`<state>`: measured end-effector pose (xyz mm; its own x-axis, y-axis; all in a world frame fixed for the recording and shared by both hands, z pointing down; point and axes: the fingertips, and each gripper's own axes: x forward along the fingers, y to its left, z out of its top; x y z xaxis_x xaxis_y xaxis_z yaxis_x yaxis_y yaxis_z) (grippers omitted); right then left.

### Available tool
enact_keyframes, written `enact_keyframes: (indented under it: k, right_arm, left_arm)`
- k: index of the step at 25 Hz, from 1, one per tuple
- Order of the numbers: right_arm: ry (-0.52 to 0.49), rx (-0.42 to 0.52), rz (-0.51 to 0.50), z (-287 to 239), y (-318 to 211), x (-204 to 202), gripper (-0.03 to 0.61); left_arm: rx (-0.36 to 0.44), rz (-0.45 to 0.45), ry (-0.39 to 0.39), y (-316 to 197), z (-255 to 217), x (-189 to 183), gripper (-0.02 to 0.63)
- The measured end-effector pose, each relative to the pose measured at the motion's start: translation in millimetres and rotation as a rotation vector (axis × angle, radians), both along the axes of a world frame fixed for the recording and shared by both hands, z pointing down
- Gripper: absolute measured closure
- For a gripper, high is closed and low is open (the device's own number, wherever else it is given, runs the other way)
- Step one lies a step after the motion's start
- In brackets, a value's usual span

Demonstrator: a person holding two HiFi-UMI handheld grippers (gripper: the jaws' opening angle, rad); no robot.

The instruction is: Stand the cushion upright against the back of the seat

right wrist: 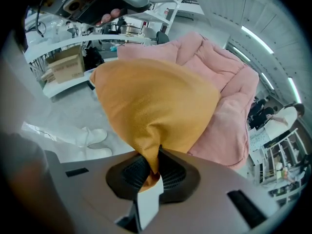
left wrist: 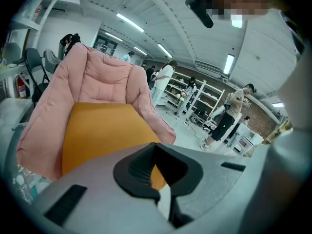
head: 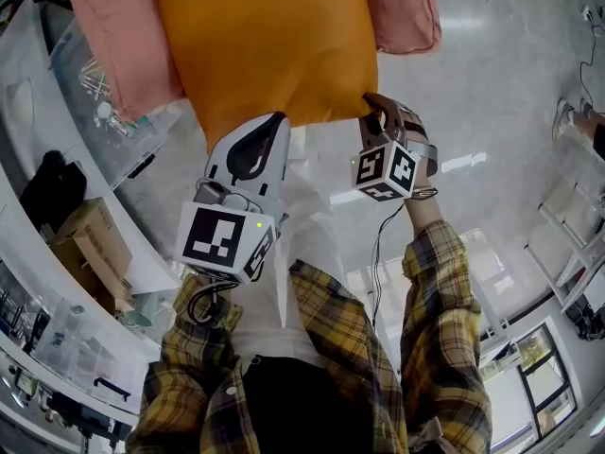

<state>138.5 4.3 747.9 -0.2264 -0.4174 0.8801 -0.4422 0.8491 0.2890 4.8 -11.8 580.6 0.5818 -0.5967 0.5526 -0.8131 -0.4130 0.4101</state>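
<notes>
Right hand-held gripper (right wrist: 158, 152) clenched on a near corner of the orange cushion (right wrist: 151, 101), left hand-held gripper (left wrist: 155, 147) looks clamped on the other near corner. Cushion hangs tilted over the pink seat (right wrist: 224, 96), far edge toward the seat back. Grasp looks done; standing it upright against the back is not yet done

A cardboard box (head: 90, 235) and a black bag (head: 52, 189) just beside it rest on a white bench (head: 142, 268). Several people (left wrist: 233, 112) stand near metal shelving (left wrist: 197, 94) on the glossy pale floor (head: 510, 74).
</notes>
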Motion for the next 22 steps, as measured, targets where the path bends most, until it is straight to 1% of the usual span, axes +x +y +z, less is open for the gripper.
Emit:
enact_keyframes:
  k: [5,9,12,15,19,22]
  right_arm:
    - [0.005,-0.057,0.012,-43,4,-12,0.534]
    - [-0.018,-0.110,0.034,-82,0,-22,0.535]
    - [-0.057,-0.142,0.062,-119,0,-30,0.535]
    - [-0.120,-0.161,0.098,-160,-7,-40,0.537]
    - [-0.184,-0.163,0.113,-206,-21,-57,0.539]
    - [-0.207,-0.156,0.115,-236,-27,-66,0.541]
  left_arm:
    - [0.027,-0.040,0.034,-1,-36,-5,0.611]
    - [0.077,-0.045,0.060,-5,-77,-5,0.611]
    - [0.109,-0.042,0.070,-5,-112,-8,0.611]
    - [0.148,-0.052,0.082,-8,-147,-14,0.611]
    - [0.198,-0.075,0.097,-12,-188,-24,0.611]
    - [0.241,-0.084,0.112,-13,-219,-28,0.611]
